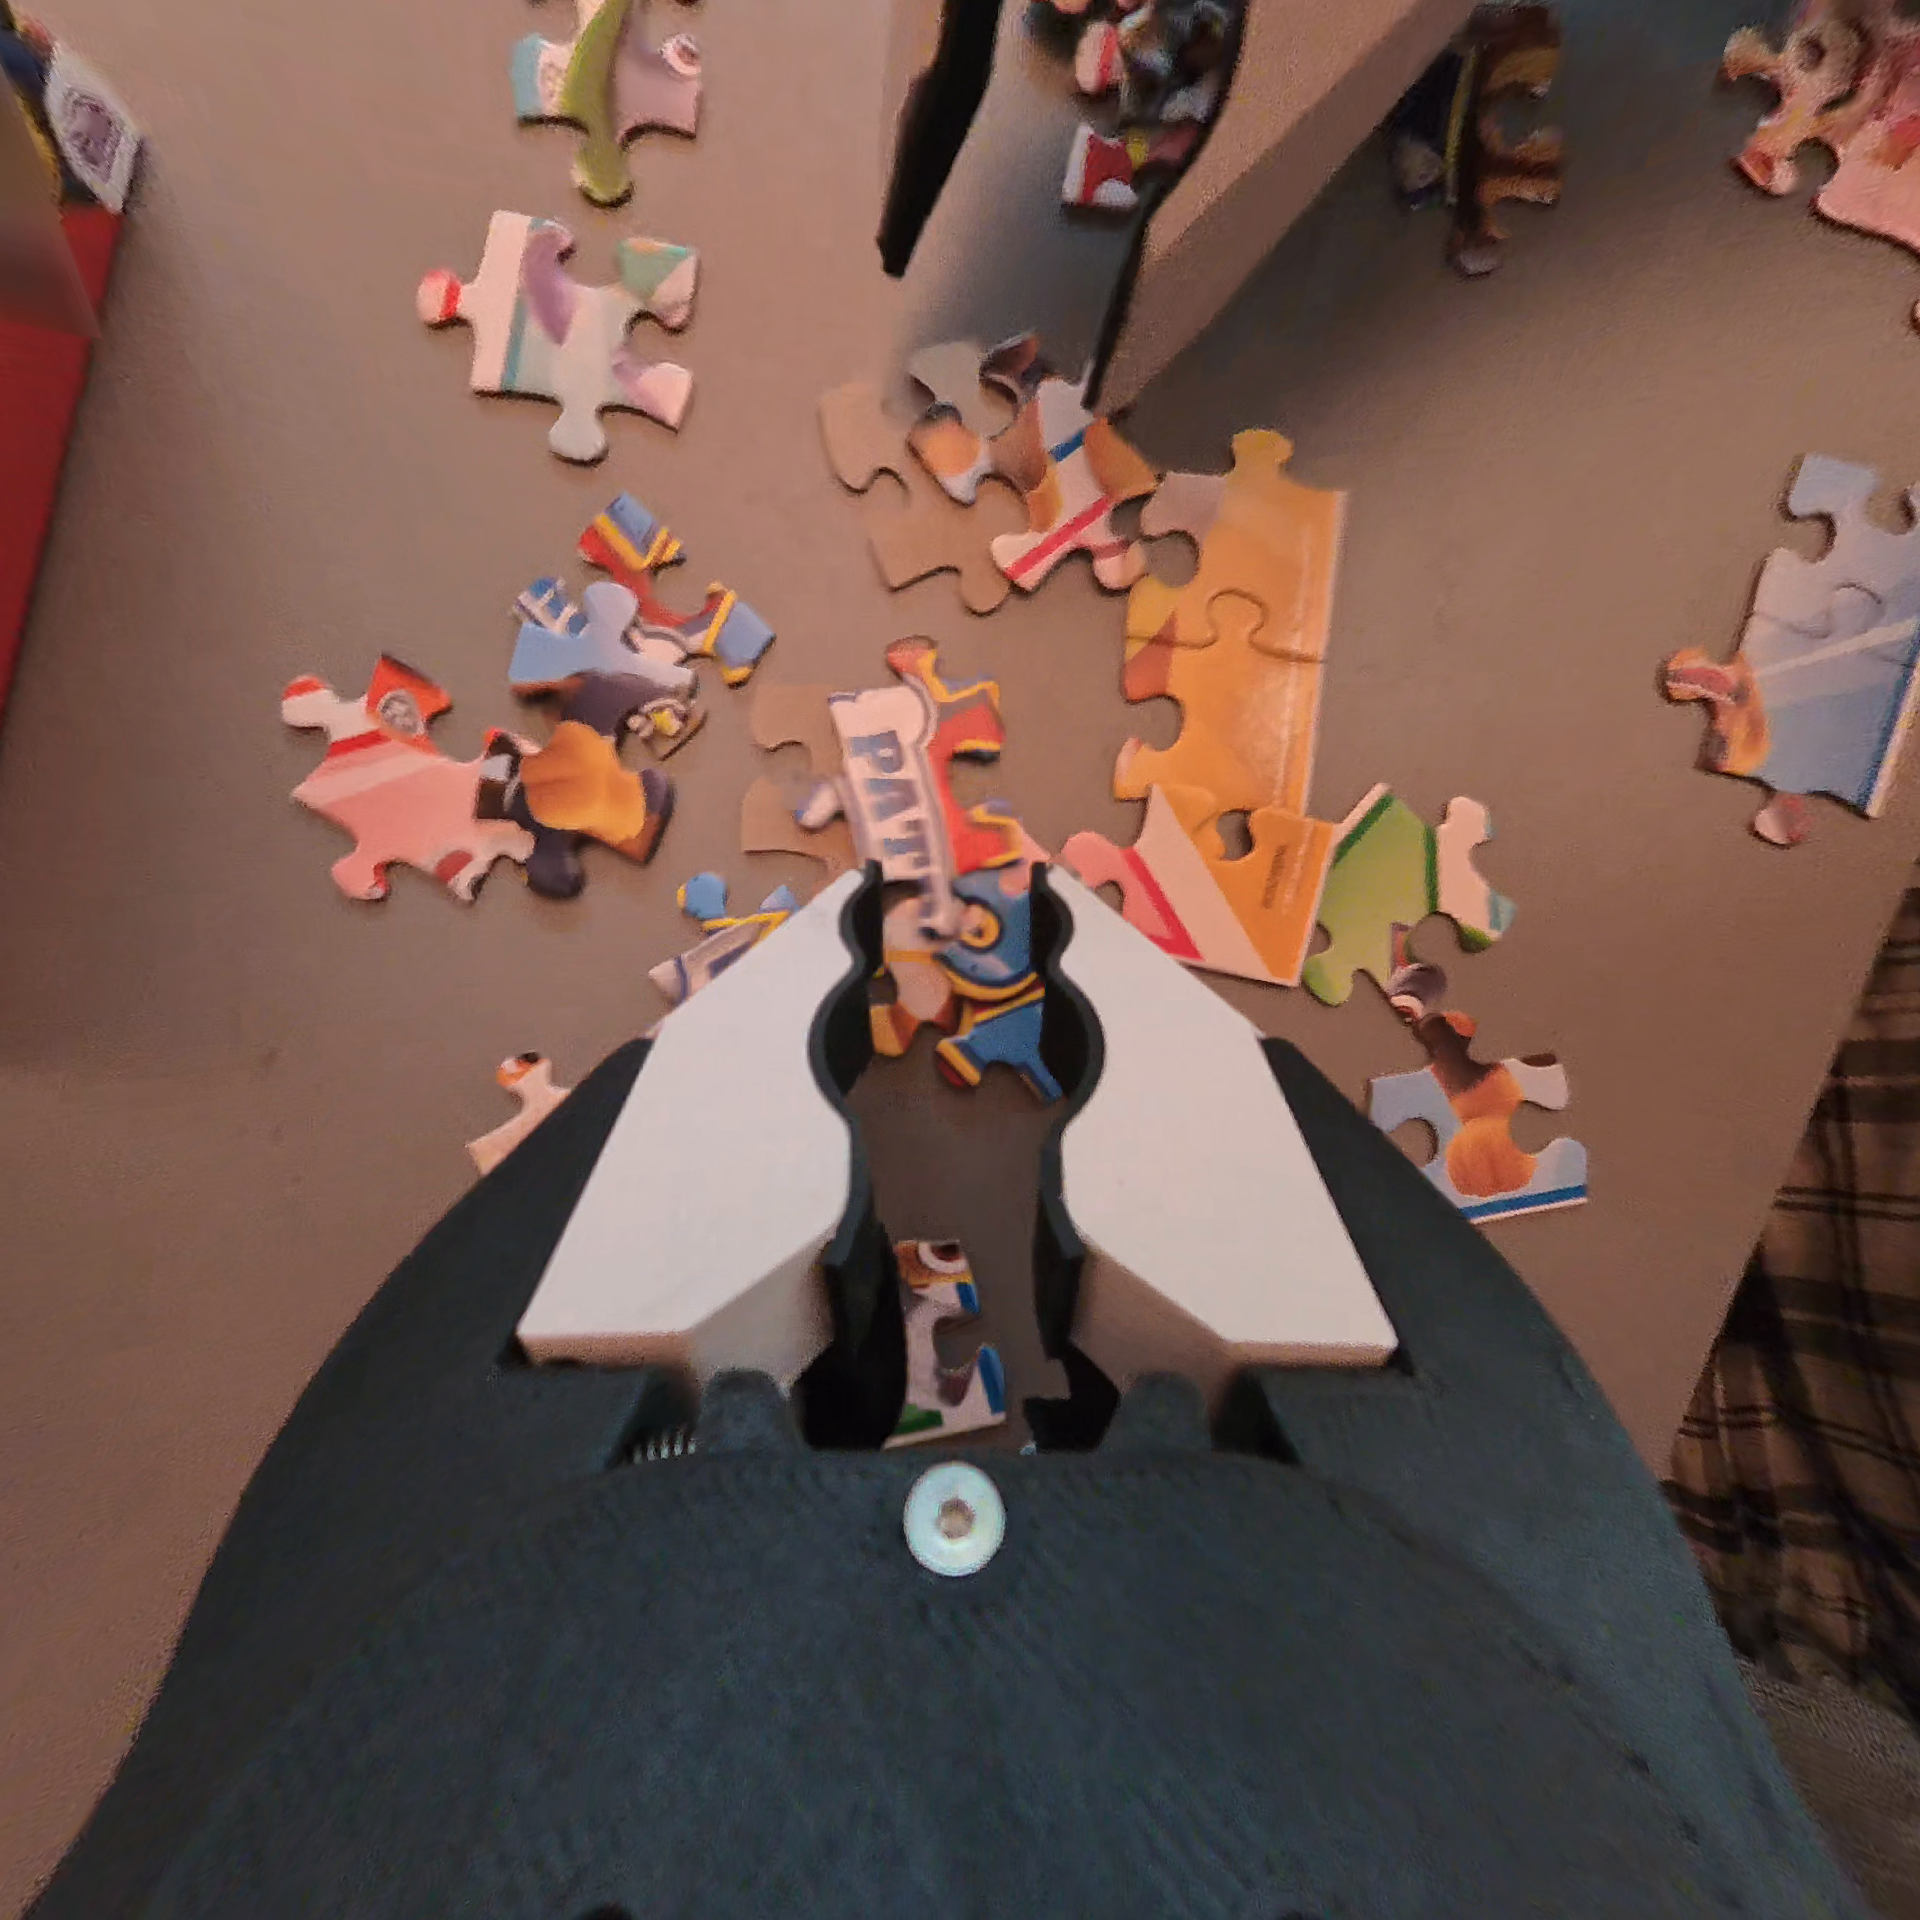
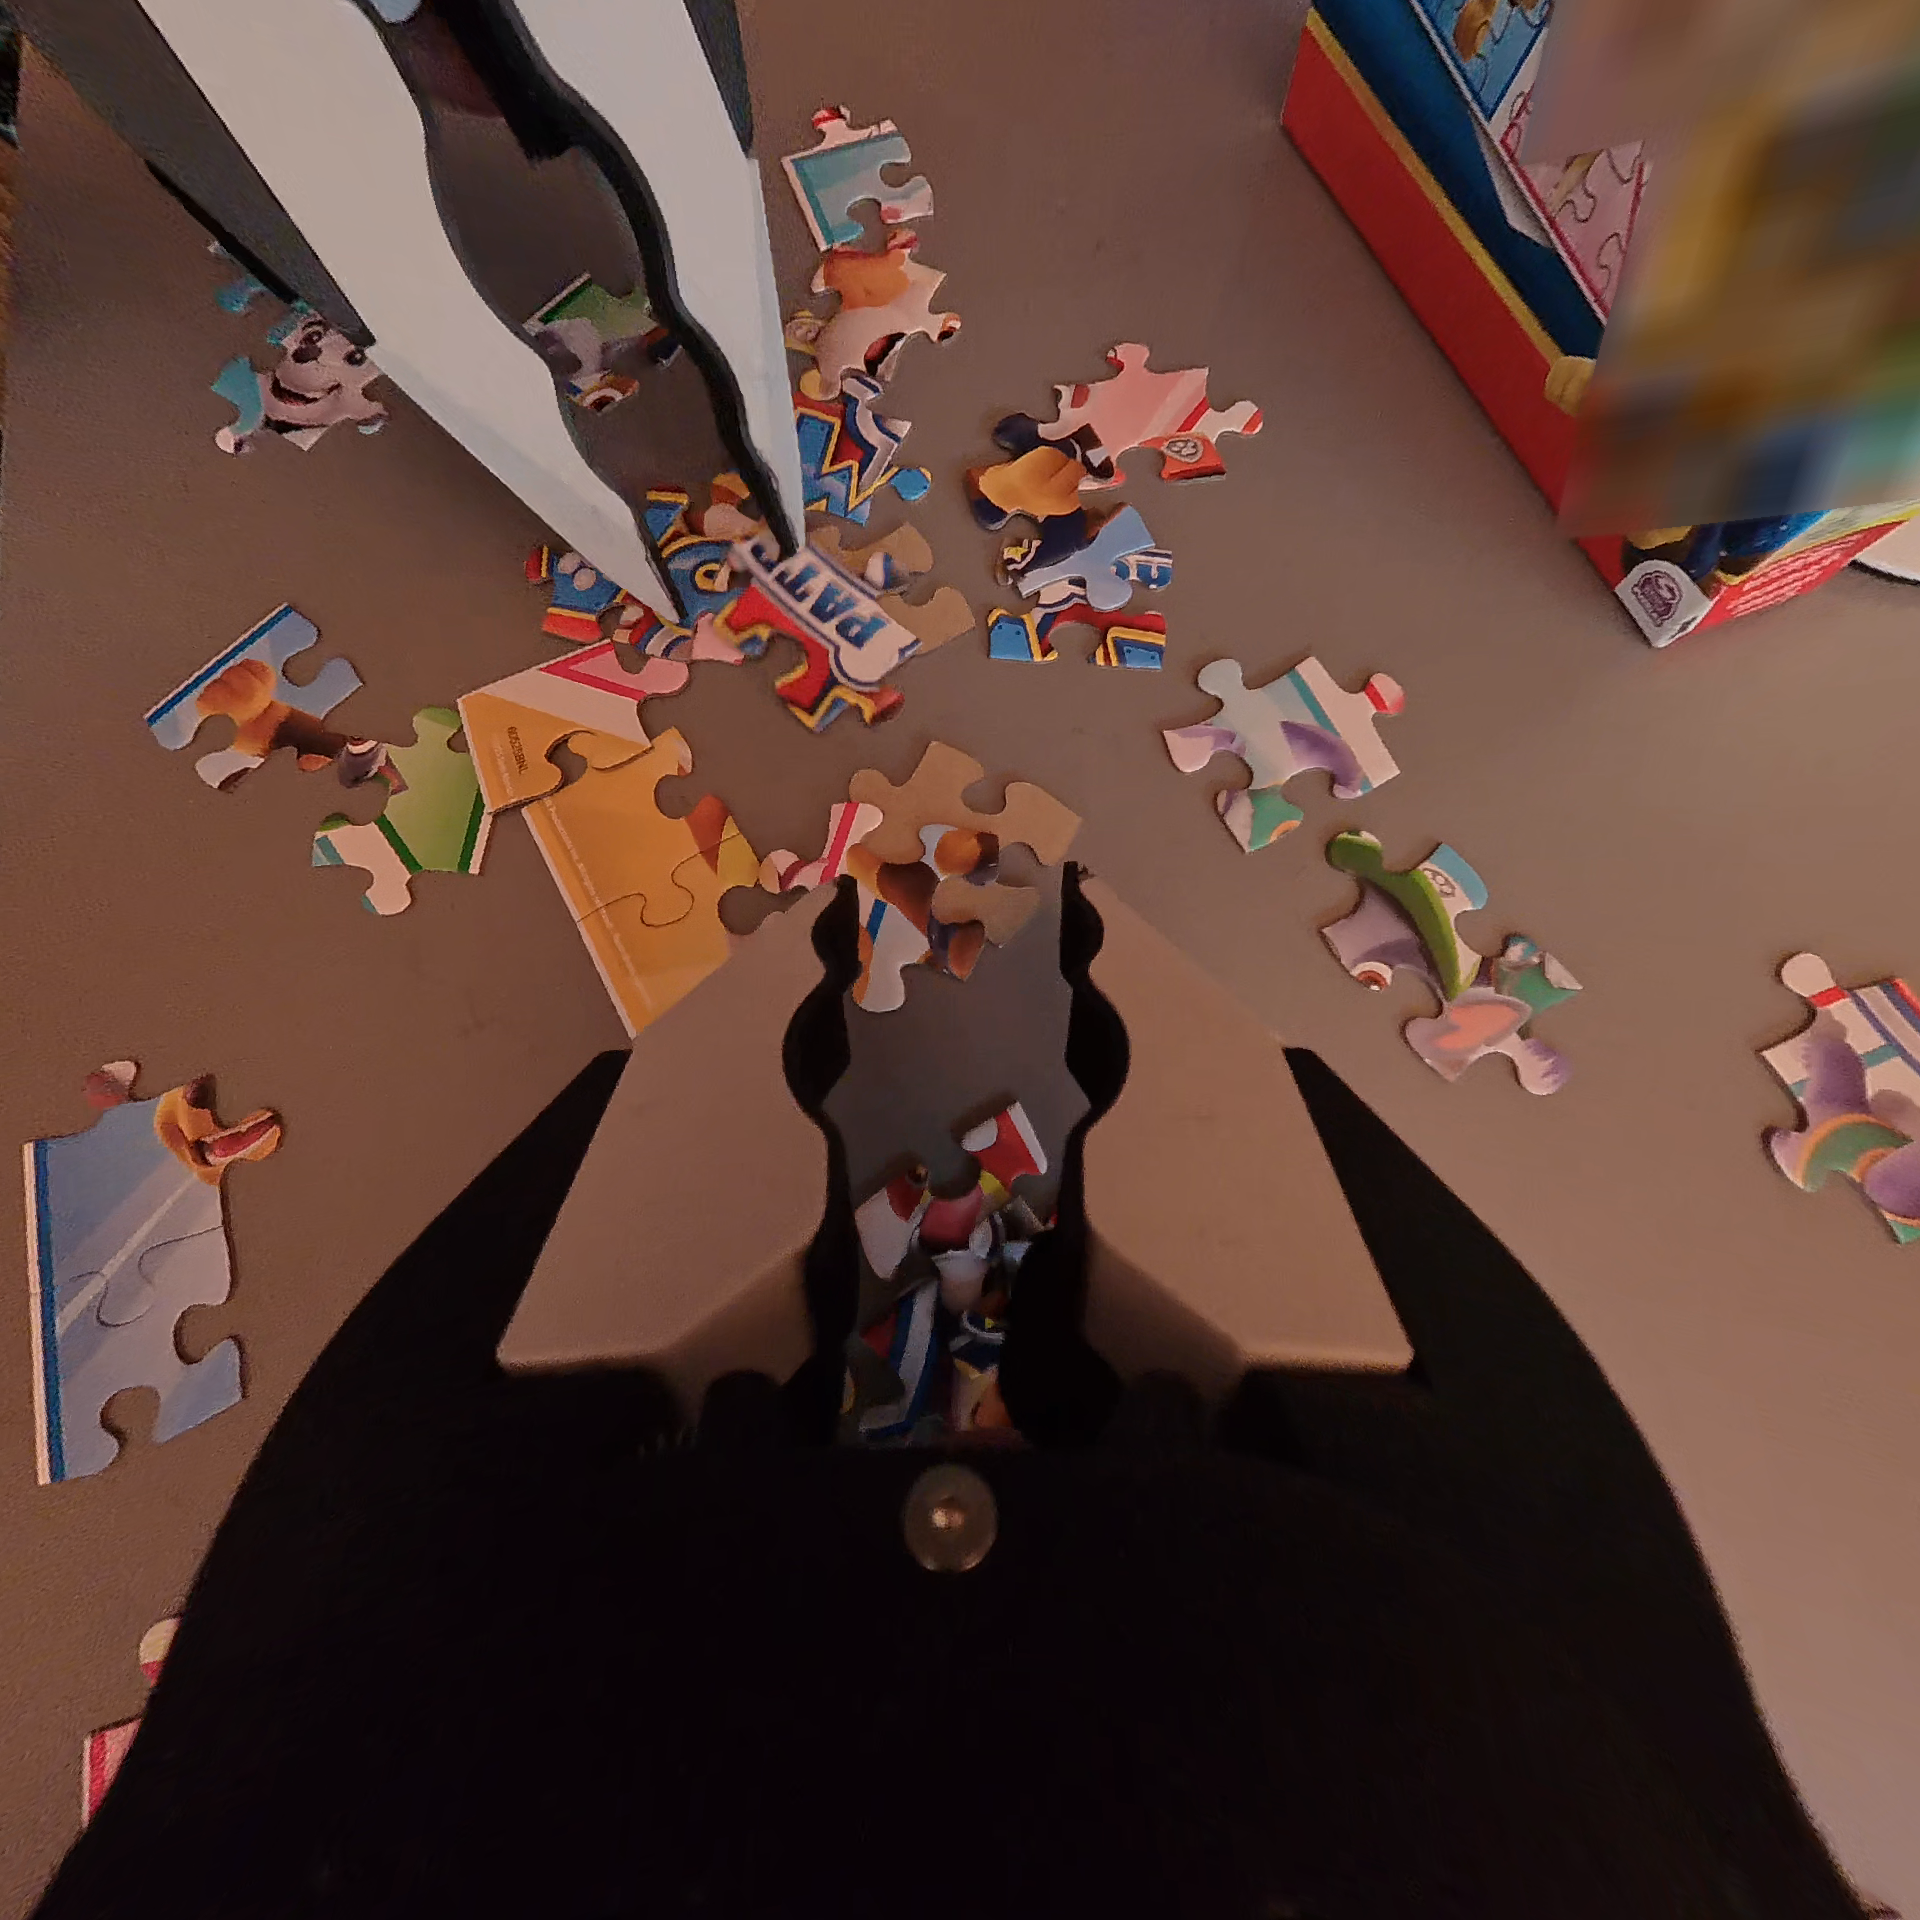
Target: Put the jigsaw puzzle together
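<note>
Left wrist view: left gripper (image 1: 954,883) low over the table (image 1: 260,1143), jaws a narrow gap apart, tips astride a lettered red-and-white piece (image 1: 914,769); whether it is pinched, cannot tell. Right gripper (image 2: 961,883) likewise slightly open above a small overlapping heap (image 2: 935,862), nothing clearly held. Progress early: only the joined yellow edge pieces (image 1: 1236,644) and blue edge pieces (image 2: 125,1278); most pieces scattered loose, some face down. Box (image 2: 1455,260) far right

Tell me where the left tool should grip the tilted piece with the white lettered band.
Grip the raised near edge of the lettered piece. It lies tilted across other pieces, its near end lifted between the open left tool tips. Come from above along that edge; the rest lies flat against neighbours, offering little to pinch.
</note>
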Demonstrator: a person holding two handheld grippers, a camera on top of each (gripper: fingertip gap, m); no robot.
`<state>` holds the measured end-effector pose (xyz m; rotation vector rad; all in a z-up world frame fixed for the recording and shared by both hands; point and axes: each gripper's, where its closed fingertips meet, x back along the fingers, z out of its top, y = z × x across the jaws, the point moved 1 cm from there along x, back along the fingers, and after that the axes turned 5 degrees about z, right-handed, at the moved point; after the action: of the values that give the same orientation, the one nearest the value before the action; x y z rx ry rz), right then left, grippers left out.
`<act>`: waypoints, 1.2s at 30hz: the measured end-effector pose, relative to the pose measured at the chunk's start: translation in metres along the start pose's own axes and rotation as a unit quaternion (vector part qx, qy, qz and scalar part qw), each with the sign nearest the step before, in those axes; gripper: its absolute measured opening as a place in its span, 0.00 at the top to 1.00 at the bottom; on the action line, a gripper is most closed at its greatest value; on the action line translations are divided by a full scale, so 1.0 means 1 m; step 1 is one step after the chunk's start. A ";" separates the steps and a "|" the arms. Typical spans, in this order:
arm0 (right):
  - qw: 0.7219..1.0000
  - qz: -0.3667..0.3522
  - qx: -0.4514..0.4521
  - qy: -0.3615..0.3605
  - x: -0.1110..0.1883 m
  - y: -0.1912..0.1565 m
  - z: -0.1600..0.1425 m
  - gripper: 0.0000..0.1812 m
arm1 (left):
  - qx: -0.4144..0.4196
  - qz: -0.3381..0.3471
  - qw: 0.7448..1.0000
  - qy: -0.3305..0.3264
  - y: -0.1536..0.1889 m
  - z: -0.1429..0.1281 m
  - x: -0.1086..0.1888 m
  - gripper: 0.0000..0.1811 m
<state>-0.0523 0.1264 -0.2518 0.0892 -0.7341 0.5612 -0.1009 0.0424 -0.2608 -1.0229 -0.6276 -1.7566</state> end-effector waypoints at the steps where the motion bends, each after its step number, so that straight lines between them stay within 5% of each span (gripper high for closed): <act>1: 1.000 0.000 0.000 0.005 0.001 0.001 0.000 0.80 | 0.004 0.013 1.000 0.001 -0.008 0.001 0.001 0.84; 10: 0.999 -0.011 -0.001 0.041 0.011 0.008 0.004 0.81 | 0.007 0.052 0.998 -0.030 -0.066 0.009 -0.015 0.75; 20: 0.998 -0.017 0.003 0.056 0.019 0.010 0.006 0.82 | -0.015 0.057 0.998 -0.016 -0.066 0.017 -0.019 0.87; 21: 0.998 -0.018 0.004 0.057 0.019 0.010 0.007 0.82 | -0.014 0.046 0.999 0.001 -0.064 0.022 -0.016 0.99; 26: 0.997 -0.023 0.007 0.070 0.026 0.010 0.010 0.82 | 0.005 0.035 0.998 0.046 -0.075 0.036 0.010 1.00; 36: 0.997 -0.025 0.007 0.075 0.031 0.011 0.010 0.82 | -0.027 0.011 0.994 -0.106 -0.080 -0.042 0.026 0.69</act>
<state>-0.0455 0.1474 -0.2252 0.0772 -0.5799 0.5194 -0.1943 0.0286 -0.2572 -1.2605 -0.6999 -1.6657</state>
